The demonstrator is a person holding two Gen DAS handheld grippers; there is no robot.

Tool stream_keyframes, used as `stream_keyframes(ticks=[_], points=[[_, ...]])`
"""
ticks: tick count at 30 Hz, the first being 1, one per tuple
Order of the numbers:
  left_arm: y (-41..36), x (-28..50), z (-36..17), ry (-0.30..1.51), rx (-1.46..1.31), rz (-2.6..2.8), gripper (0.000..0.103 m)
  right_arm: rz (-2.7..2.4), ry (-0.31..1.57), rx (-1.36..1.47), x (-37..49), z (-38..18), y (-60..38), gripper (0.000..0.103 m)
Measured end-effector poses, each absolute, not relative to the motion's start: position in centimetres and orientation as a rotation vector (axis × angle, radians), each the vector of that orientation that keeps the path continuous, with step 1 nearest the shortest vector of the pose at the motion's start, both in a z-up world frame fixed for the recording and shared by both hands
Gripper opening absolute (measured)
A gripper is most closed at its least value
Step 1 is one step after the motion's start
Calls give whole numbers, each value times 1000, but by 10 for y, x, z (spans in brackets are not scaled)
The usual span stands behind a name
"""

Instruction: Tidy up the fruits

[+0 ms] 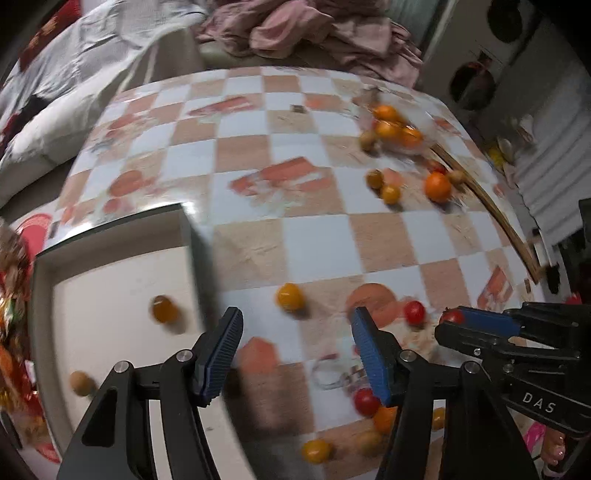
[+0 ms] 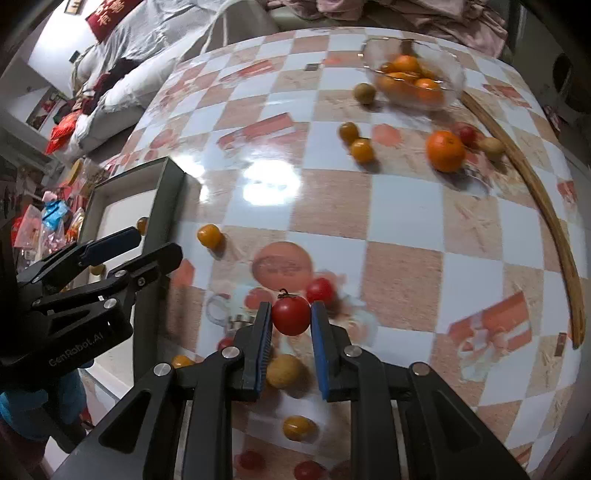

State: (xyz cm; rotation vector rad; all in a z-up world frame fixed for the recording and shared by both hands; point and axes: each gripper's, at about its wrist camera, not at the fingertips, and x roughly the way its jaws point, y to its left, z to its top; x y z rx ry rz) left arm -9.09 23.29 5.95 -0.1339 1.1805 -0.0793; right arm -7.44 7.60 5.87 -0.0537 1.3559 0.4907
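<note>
My right gripper (image 2: pixel 291 314) is shut on a red cherry tomato (image 2: pixel 290 314) and holds it above the checkered table; it also shows in the left wrist view (image 1: pixel 453 316). My left gripper (image 1: pixel 295 332) is open and empty beside the white tray (image 1: pixel 110 266), which holds two small fruits (image 1: pixel 163 308). A yellow tomato (image 1: pixel 290 296) lies ahead of the left fingers. A glass bowl (image 2: pixel 413 74) at the far right holds oranges. Loose oranges (image 2: pixel 445 150), yellow tomatoes (image 2: pixel 362 150) and red tomatoes (image 2: pixel 320 290) are scattered on the table.
A curved wooden stick (image 2: pixel 546 206) lies along the table's right edge. A bed with grey bedding (image 2: pixel 147 33) and pink clothes (image 1: pixel 295 29) stand behind the table. Snack packets (image 2: pixel 55 214) lie left of the tray.
</note>
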Motion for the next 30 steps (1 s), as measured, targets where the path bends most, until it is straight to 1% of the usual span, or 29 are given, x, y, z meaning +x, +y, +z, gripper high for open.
stream_keyframes(ticks=[10, 16, 17, 18, 19, 21, 22, 23, 30], points=[[158, -70, 41, 1240, -71, -231, 62, 341, 1355, 24, -68, 58, 5, 23], [131, -62, 23, 1290, -39, -230, 61, 294, 1359, 65, -66, 54, -24, 23], [128, -61, 21, 1297, -30, -221, 60, 291, 1359, 69, -66, 54, -27, 23], [127, -60, 19, 1301, -24, -214, 54, 289, 1359, 73, -66, 53, -29, 23], [125, -59, 16, 1313, -17, -210, 40, 287, 1360, 76, -65, 52, -30, 23], [121, -60, 16, 1307, 12, -199, 35, 285, 1361, 81, -66, 51, -33, 23], [120, -61, 17, 1304, 20, -201, 22, 284, 1362, 83, -65, 51, -33, 23], [120, -61, 17, 1304, 24, -209, 21, 285, 1362, 85, -65, 50, -34, 23], [144, -66, 30, 1278, -101, -217, 21, 304, 1356, 80, -64, 53, -28, 23]])
